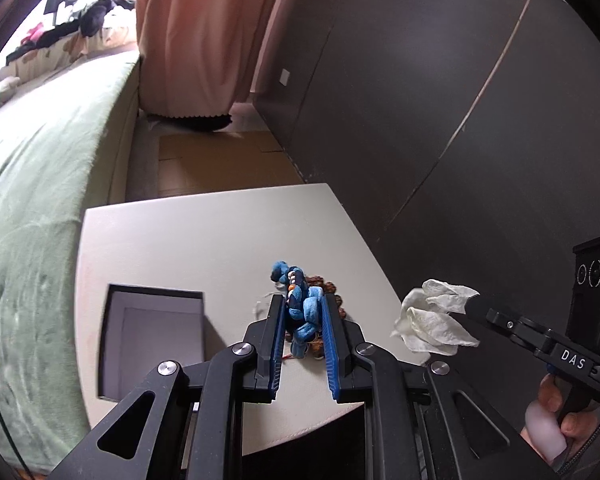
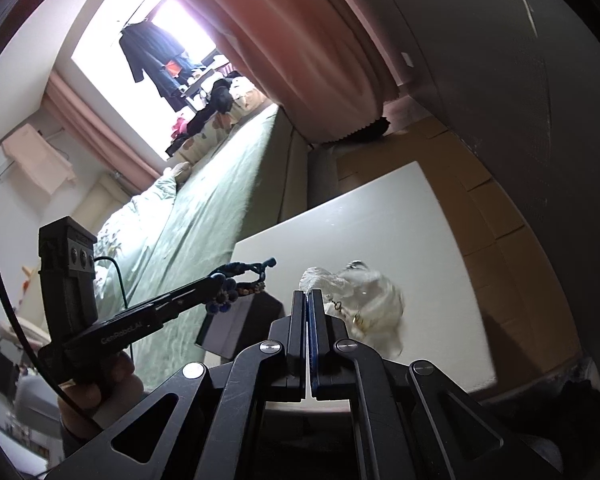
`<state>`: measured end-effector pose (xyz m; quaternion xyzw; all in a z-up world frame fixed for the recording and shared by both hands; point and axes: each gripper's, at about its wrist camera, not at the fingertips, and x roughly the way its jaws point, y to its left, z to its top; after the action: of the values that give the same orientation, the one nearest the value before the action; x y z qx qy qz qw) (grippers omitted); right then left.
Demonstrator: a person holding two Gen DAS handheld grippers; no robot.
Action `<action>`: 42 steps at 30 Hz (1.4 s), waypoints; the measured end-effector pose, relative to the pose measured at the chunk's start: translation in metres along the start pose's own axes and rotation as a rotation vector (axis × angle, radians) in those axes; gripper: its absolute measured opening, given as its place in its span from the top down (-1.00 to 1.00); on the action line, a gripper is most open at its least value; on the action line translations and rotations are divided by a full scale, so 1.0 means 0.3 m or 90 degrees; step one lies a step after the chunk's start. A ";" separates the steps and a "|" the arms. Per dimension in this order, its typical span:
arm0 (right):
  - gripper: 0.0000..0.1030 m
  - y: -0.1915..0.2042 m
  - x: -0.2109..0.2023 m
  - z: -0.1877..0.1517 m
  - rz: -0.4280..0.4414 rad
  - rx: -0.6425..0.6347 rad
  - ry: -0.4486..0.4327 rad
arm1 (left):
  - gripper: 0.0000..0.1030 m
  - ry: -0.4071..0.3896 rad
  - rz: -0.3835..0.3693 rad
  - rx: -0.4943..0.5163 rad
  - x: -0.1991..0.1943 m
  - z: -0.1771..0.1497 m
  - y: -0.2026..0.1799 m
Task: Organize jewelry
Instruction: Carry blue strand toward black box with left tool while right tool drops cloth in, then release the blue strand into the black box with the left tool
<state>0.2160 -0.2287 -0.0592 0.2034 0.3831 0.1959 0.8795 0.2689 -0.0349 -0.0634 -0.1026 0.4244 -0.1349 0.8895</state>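
Note:
My left gripper (image 1: 302,298) is shut on a blue braided bracelet (image 1: 300,308) and holds it above the white table (image 1: 220,232). A string of brown beads (image 1: 330,286) lies on the table under it. An open dark box (image 1: 152,340) with a pale inside sits to the left. My right gripper (image 2: 310,292) is shut on a crumpled white tissue (image 2: 364,300), and a small gold-coloured metal piece (image 2: 338,305) hangs in it. In the right wrist view, the left gripper (image 2: 216,280) carries the blue bracelet (image 2: 236,286) over the box (image 2: 240,328). The left wrist view shows the right gripper (image 1: 470,305) with the tissue (image 1: 436,320).
A bed with a green cover (image 1: 40,200) runs along the table's left side. Dark cabinet doors (image 1: 460,120) stand on the right. A pink curtain (image 1: 204,32) hangs at the back, with cardboard (image 1: 220,160) on the floor beyond the table. A person's hand (image 1: 556,420) holds the right gripper.

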 end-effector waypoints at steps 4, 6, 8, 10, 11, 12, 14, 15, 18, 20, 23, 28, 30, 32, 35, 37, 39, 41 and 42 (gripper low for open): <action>0.95 0.062 0.029 0.004 0.015 -0.016 0.006 | 0.64 -0.014 0.006 -0.017 -0.068 -0.004 0.061; 0.95 0.098 0.051 0.005 0.024 -0.025 0.012 | 0.64 -0.019 0.011 -0.026 -0.100 -0.008 0.093; 0.95 0.136 0.074 0.005 0.033 -0.032 0.017 | 0.64 -0.028 0.020 -0.033 -0.133 -0.015 0.127; 0.95 0.175 0.100 0.006 0.042 -0.041 0.024 | 0.64 -0.036 0.029 -0.042 -0.160 -0.029 0.160; 0.95 0.196 0.117 0.007 0.047 -0.045 0.028 | 0.64 -0.039 0.033 -0.047 -0.174 -0.037 0.177; 0.95 0.213 0.130 0.006 0.052 -0.049 0.031 | 0.64 -0.041 0.035 -0.052 -0.186 -0.041 0.195; 0.95 0.242 0.157 0.006 0.063 -0.054 0.039 | 0.64 -0.046 0.045 -0.063 -0.220 -0.055 0.239; 0.95 0.262 0.173 0.007 0.070 -0.057 0.043 | 0.64 -0.048 0.049 -0.068 -0.229 -0.058 0.257; 0.95 0.328 0.225 0.006 0.084 -0.071 0.055 | 0.64 -0.052 0.058 -0.084 -0.263 -0.066 0.313; 0.95 0.369 0.260 0.004 0.092 -0.078 0.064 | 0.64 -0.055 0.065 -0.094 -0.279 -0.075 0.346; 0.95 0.423 0.317 -0.004 0.100 -0.088 0.075 | 0.64 -0.058 0.076 -0.107 -0.306 -0.093 0.393; 0.93 0.462 0.443 0.002 0.105 -0.093 0.086 | 0.64 -0.062 0.086 -0.121 -0.334 -0.103 0.446; 0.72 0.457 0.493 0.000 0.073 -0.092 0.110 | 0.64 -0.062 0.087 -0.126 -0.338 -0.105 0.459; 0.16 0.440 0.517 -0.004 0.058 -0.079 0.132 | 0.64 -0.059 0.086 -0.131 -0.329 -0.106 0.465; -0.17 0.403 0.487 -0.015 0.045 -0.069 0.122 | 0.64 -0.052 0.078 -0.132 -0.303 -0.104 0.462; -0.20 0.374 0.452 -0.018 0.034 -0.068 0.119 | 0.64 -0.047 0.071 -0.132 -0.281 -0.100 0.454; -0.20 0.342 0.417 -0.019 0.023 -0.059 0.115 | 0.64 -0.039 0.064 -0.128 -0.250 -0.096 0.437; -0.26 0.310 0.388 -0.018 0.011 -0.053 0.113 | 0.64 -0.028 0.055 -0.122 -0.213 -0.090 0.414; -0.29 0.297 0.374 -0.016 0.005 -0.050 0.111 | 0.64 -0.023 0.051 -0.119 -0.197 -0.088 0.405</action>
<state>0.2661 -0.0968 -0.0837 0.1522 0.4496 0.2316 0.8492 0.2313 0.0971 -0.0728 -0.1707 0.4225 -0.0567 0.8883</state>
